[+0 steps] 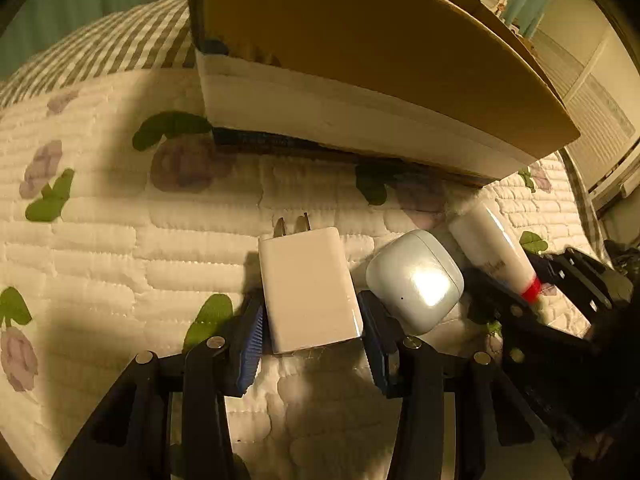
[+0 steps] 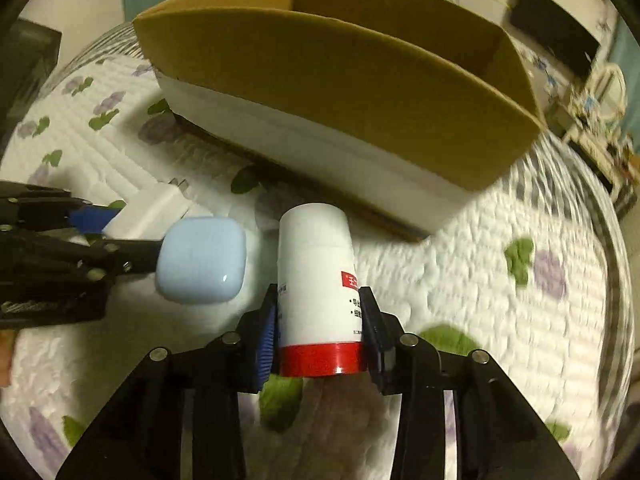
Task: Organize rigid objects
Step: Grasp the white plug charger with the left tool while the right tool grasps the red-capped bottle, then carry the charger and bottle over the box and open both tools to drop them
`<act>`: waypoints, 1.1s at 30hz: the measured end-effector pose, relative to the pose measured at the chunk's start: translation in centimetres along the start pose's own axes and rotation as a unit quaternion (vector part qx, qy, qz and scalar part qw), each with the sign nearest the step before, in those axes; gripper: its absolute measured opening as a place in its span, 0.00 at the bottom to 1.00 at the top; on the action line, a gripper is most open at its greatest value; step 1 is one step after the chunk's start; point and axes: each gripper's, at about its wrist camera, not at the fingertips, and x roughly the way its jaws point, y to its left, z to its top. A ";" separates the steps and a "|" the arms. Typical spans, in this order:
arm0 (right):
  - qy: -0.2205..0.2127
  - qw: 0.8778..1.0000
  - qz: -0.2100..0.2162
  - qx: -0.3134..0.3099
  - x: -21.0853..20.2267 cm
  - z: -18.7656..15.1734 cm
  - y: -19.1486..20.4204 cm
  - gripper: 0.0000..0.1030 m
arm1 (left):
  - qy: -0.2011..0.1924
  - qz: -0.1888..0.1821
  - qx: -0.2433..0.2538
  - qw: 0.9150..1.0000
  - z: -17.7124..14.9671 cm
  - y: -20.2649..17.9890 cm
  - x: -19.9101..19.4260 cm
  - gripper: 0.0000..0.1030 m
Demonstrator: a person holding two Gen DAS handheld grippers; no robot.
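Observation:
A white plug charger (image 1: pixel 308 290) lies on the quilt between the fingers of my left gripper (image 1: pixel 312 344); the jaws stand close on both its sides, touching or nearly so. A pale blue earbud case (image 1: pixel 416 280) lies just right of it. My right gripper (image 2: pixel 320 336) is shut on a white bottle with a red base (image 2: pixel 318 280), held tilted above the quilt. The bottle also shows in the left wrist view (image 1: pixel 492 248). The earbud case (image 2: pixel 200 260) and the charger (image 2: pixel 152 208) lie left of the bottle.
An open cardboard box (image 2: pixel 340 72) with a white lower band stands on the quilt just beyond the objects; it also shows in the left wrist view (image 1: pixel 360 40). The floral quilt (image 1: pixel 100 240) covers the bed. Furniture stands at the far right (image 2: pixel 600 92).

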 end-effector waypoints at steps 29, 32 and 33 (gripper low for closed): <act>-0.099 0.987 0.001 0.126 -14.2 -2.8 0.9 0.34 | -0.147 -0.003 0.017 0.989 -2.5 -1.7 -14.6 0.40; -0.129 0.984 -0.007 0.122 -16.8 -1.7 0.8 0.34 | -0.177 -0.008 0.016 0.984 -2.0 -2.5 -16.9 0.40; -0.141 0.983 -0.010 0.120 -17.9 -1.3 0.9 0.34 | -0.185 -0.010 0.013 0.983 -1.8 -2.6 -17.6 0.40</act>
